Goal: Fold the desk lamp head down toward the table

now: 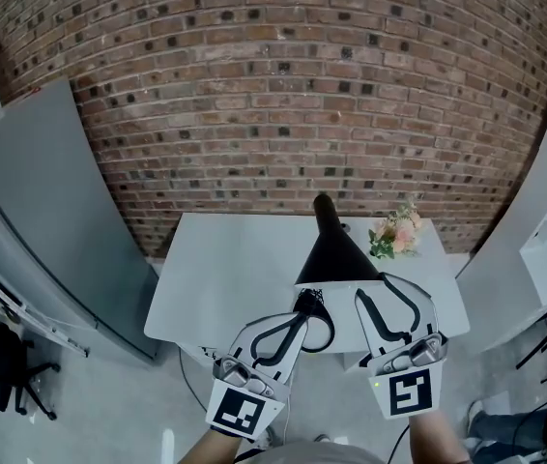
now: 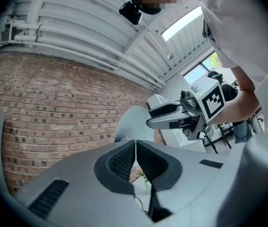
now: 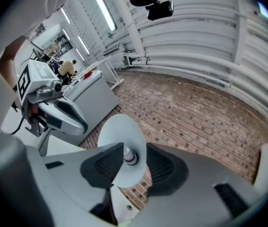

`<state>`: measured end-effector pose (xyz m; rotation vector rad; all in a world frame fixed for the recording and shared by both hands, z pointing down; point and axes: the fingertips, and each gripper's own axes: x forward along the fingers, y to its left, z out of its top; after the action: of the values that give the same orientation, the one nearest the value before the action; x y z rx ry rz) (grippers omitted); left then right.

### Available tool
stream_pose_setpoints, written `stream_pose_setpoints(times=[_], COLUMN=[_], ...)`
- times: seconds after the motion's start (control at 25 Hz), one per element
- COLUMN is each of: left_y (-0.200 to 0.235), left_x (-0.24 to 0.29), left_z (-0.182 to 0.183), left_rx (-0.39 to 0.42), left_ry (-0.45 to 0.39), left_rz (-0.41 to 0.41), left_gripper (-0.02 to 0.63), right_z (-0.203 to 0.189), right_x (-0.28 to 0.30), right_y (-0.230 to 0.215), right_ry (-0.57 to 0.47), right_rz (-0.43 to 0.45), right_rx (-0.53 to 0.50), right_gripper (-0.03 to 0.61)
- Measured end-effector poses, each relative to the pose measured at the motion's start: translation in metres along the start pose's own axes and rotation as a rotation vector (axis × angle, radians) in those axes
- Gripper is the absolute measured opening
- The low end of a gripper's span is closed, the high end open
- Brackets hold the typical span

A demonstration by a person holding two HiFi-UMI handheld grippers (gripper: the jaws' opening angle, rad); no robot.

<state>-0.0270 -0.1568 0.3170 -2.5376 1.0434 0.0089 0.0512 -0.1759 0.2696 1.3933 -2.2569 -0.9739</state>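
The black desk lamp head [image 1: 334, 249] stands raised at the surface's [image 1: 220, 278] near edge. The right gripper's [image 1: 387, 293] jaws are wide, framing its shade, ungripped. The left gripper's [image 1: 298, 322] jaws are closed, empty. The folding step seems pending: next, grip the head and tilt it down.

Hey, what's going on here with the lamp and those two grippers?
A person stands at a white table with a gripper in each hand, working on a black desk lamp. The right gripper has its jaws apart. The lamp head shows its white inside and bulb between them, and they are not gripping it. The left gripper, jaws shut and empty, sits just left of the shade's wide end. A small bunch of flowers stands at the table's far right.
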Motion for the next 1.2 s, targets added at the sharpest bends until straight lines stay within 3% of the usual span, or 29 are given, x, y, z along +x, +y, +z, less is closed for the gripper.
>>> stream_pose_setpoints(times=[0.56, 1.2], left_y=[-0.011, -0.03], left_x=[-0.01, -0.031], left_z=[-0.01, -0.018], left_rx=[-0.012, -0.04], left_ry=[0.032, 0.076], left_rz=[-0.018, 0.0], left_gripper=[0.012, 0.012], right_z=[-0.031, -0.095], right_x=[-0.014, -0.019], right_y=[0.038, 0.094], right_ry=[0.085, 0.279], right_rz=[0.066, 0.246], right_rx=[0.028, -0.074], right_gripper=[0.152, 0.155])
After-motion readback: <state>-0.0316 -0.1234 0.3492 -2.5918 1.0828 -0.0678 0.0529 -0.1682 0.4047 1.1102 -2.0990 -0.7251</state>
